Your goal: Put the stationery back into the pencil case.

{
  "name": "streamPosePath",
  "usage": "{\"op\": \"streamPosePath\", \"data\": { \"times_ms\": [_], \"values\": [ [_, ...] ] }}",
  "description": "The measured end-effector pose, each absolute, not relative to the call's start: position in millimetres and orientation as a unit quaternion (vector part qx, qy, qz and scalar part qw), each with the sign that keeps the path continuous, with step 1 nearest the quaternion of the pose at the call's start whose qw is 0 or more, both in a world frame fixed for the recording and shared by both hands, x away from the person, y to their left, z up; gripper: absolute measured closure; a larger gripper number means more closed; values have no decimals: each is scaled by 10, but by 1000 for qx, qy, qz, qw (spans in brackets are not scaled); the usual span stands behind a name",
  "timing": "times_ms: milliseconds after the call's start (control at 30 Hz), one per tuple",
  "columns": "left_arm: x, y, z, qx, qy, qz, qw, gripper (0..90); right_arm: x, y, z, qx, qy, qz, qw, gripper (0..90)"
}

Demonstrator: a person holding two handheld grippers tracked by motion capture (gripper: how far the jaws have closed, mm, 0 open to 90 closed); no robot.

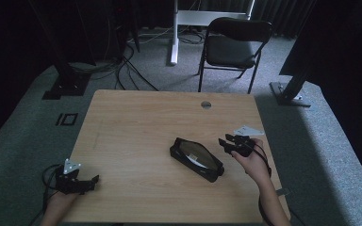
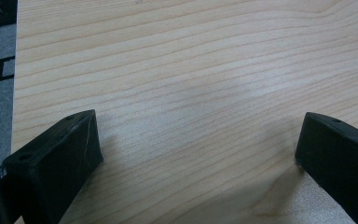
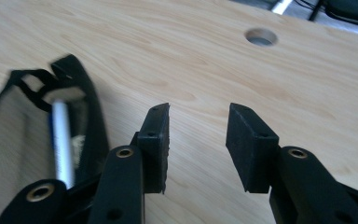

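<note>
A black zip pouch [image 1: 197, 159] lies open on the wooden table [image 1: 136, 127], right of the middle. In the right gripper view the pouch [image 3: 86, 100] lies to the left, with a white pen [image 3: 63, 140] inside it. My right gripper [image 1: 226, 141] hovers just right of the pouch's far end; its jaws [image 3: 198, 135] stand apart with only bare wood between them. My left gripper [image 1: 94, 180] rests at the table's near left corner. Its jaws [image 2: 198, 149] are spread wide over bare wood and hold nothing.
A round cable hole [image 1: 206, 104] sits near the table's far edge, also seen ahead of the right gripper's jaws [image 3: 261, 36]. A black folding chair [image 1: 235, 42] stands beyond the table. Cables [image 1: 122, 70] and stand bases lie on the grey carpet.
</note>
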State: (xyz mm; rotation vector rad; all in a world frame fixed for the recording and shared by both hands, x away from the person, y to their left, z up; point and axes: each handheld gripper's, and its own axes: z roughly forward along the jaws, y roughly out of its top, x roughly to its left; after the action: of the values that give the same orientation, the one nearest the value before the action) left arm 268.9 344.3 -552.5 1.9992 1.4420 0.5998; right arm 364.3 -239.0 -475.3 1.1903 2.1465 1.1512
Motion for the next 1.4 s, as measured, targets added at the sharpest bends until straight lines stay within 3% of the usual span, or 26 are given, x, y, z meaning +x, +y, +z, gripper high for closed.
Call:
{"op": "streamPosePath", "data": {
  "times_ms": [467,800,1400],
  "values": [
    [2689,3444,-5524,752,543,225,298,3,3559,-2664,-4962,491,745,385,235,498],
    [2689,3444,-5524,752,543,226,298,3,3440,-2821,-5133,533,718,366,259,297],
    [2689,3444,-5524,752,543,226,298,3,3158,-3014,-5434,562,724,290,275,141]
  ]
}}
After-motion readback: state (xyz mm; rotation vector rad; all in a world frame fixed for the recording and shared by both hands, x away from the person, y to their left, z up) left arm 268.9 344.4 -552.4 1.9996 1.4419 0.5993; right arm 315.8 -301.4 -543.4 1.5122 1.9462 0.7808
